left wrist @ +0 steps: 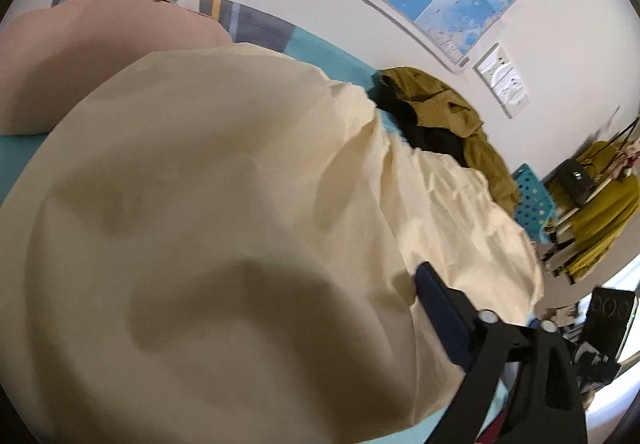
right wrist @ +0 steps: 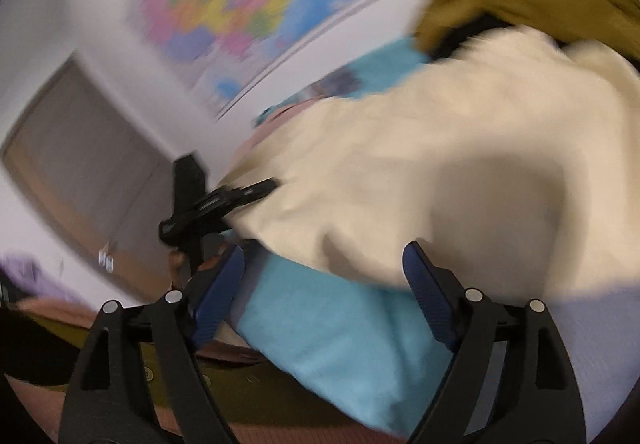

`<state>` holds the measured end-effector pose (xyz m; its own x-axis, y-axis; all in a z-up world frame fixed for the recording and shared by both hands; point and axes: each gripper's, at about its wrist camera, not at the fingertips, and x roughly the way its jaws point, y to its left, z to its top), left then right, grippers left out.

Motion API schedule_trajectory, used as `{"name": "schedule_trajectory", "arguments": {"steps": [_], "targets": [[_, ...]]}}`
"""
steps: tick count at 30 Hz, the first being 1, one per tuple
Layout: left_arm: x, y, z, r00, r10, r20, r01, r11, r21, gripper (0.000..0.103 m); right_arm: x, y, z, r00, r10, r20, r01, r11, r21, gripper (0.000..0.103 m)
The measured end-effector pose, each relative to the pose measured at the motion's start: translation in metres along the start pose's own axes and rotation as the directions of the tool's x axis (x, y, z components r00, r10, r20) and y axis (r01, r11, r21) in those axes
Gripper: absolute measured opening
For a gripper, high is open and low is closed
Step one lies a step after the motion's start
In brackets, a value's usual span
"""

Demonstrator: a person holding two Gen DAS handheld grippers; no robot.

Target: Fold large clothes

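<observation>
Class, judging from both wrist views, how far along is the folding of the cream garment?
Done: the cream garment is spread over the turquoise bed sheet. In hand: the left gripper sits at its edge, grip unclear; the right gripper is open. Left: no finished fold shows, and the olive garment lies crumpled.

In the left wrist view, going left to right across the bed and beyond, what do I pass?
Pink pillow → cream garment → olive-green clothing heap → blue dotted basket → yellow-green cloth over the cluttered stand.
</observation>
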<state>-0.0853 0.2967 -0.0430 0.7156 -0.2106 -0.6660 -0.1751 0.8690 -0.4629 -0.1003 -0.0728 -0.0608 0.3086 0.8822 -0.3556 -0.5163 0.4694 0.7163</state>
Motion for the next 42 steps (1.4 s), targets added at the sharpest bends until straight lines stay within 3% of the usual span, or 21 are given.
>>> {"name": "schedule_trajectory", "arguments": {"steps": [2,8,11,15,18,24,31,37,42], "targets": [[0.001,-0.003,0.000,0.999,0.047,-0.004,-0.047,0.999,0.026,0.077,-0.016,-0.021,-0.007,0.999,-0.039,0.027,0.036,0.994,0.101,0.085],[-0.003,0.001,-0.001,0.998,0.055,-0.007,-0.055,0.998,0.013,0.070,-0.036,-0.069,-0.020,0.988,-0.124,0.087,0.091,0.945,0.315,0.085],[-0.004,0.003,-0.002,0.999,0.043,-0.013,-0.043,0.999,0.004,0.070,-0.034,-0.070,-0.015,0.985,-0.142,0.099,0.103,0.941,0.323,0.087],[-0.005,0.003,-0.002,0.999,0.035,-0.021,-0.035,0.999,0.003,0.070,-0.023,-0.070,-0.007,0.968,-0.234,0.093,0.192,0.925,0.328,0.087],[-0.005,0.003,-0.002,0.999,0.033,-0.024,-0.033,0.999,0.006,0.071,-0.015,-0.068,-0.004,0.942,-0.308,0.131,0.245,0.901,0.358,0.087],[-0.006,0.006,-0.002,0.999,0.011,-0.031,-0.011,1.000,0.011,0.073,-0.025,-0.062,-0.011,0.901,-0.424,0.096,0.365,0.857,0.364,0.087],[-0.004,0.002,-0.003,1.000,-0.006,-0.013,0.006,0.999,0.032,0.079,-0.011,-0.071,0.000,0.936,-0.332,0.119,0.264,0.883,0.389,0.093],[-0.004,0.002,-0.004,1.000,-0.020,-0.010,0.020,0.999,0.032,0.079,0.002,-0.072,0.018,0.919,-0.317,0.235,0.213,0.900,0.380,0.096],[-0.003,-0.001,-0.005,1.000,-0.005,-0.007,0.005,0.999,0.053,0.079,0.013,-0.061,0.017,0.881,-0.396,0.259,0.310,0.897,0.314,0.093]]}}
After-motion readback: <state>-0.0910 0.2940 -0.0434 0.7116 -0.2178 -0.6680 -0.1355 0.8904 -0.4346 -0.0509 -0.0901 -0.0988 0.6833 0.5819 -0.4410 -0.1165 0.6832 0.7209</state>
